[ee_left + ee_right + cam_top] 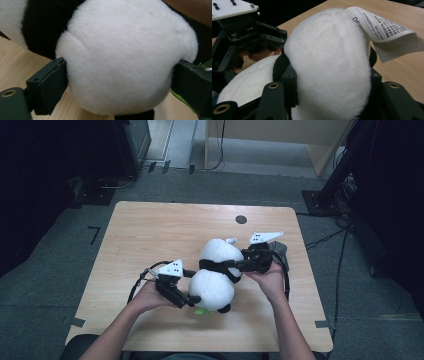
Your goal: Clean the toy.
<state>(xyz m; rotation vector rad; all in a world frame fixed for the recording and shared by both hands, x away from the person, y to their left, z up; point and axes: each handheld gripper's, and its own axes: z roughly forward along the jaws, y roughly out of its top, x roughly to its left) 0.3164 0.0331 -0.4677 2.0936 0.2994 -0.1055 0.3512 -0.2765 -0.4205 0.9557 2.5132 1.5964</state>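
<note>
A black-and-white plush panda (216,275) lies on the wooden table (150,235), right of centre. My left gripper (192,298) comes in from the left and is shut on the panda's nearer round white part (125,57), one jaw pressed into each side. A bit of green (202,311) pokes out beneath that part. My right gripper (235,266) reaches from the right and is shut on the farther white part (329,62), beside the black band. A printed white tag (382,27) sticks up from that end. The left gripper (242,27) also shows in the right gripper view.
A dark round hole (241,219) sits near the table's far edge. Something grey (280,248) lies just behind my right gripper. Black stands and cables (340,195) crowd the floor at the right, with dark equipment (125,150) beyond the far left corner.
</note>
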